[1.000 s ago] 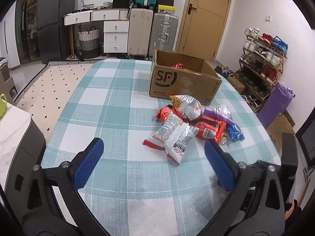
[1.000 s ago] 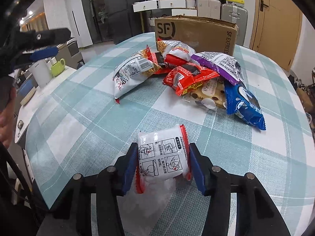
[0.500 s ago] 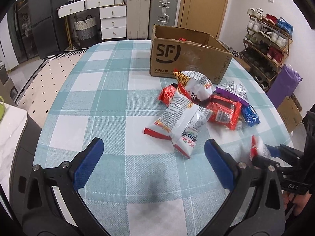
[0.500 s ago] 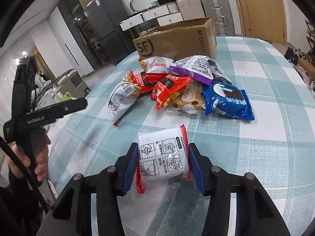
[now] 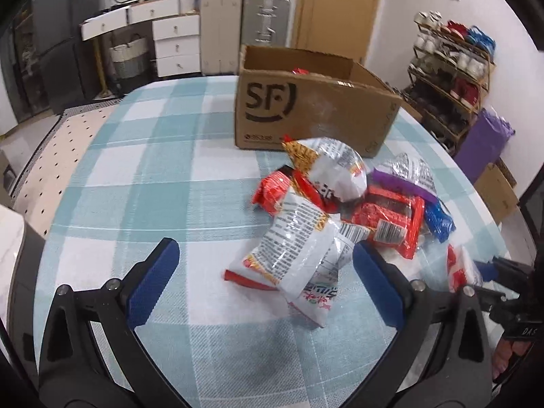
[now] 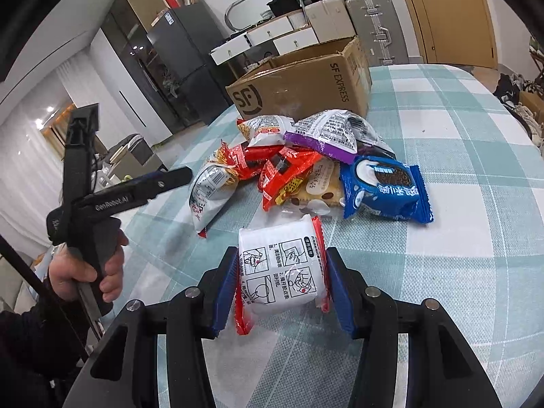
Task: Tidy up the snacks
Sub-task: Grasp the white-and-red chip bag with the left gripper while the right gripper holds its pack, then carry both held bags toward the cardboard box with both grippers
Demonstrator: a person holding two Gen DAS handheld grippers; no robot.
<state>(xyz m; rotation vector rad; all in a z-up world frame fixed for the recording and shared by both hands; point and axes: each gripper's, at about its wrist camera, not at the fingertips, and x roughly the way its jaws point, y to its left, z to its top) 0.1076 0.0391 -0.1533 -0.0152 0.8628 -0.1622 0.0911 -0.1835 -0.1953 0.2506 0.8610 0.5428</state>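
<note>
A pile of snack bags (image 5: 343, 204) lies on the checked tablecloth (image 5: 170, 187) in front of an open SF cardboard box (image 5: 306, 115). My left gripper (image 5: 265, 261) stands open low over the near end of the pile. A white printed bag (image 5: 292, 255) lies between its blue pads without touching them. My right gripper (image 6: 281, 260) is shut on a white packet with red edges (image 6: 282, 272), held just above the cloth, short of the pile (image 6: 306, 163). The left wrist view shows this packet (image 5: 459, 268) at the right edge. Something red shows inside the box.
A person's hand (image 6: 85, 272) holds the left gripper's handle at the table's left edge. Behind the box (image 6: 299, 85) stand suitcases (image 5: 244, 30), white drawers (image 5: 173, 44) and a door. A shoe rack (image 5: 452, 68) and a purple bag (image 5: 482, 142) are right of the table.
The left gripper came down and closer to the pile, and the white bag now lies between its open fingers. The right gripper rolled and shifted a little, still gripping its packet.
</note>
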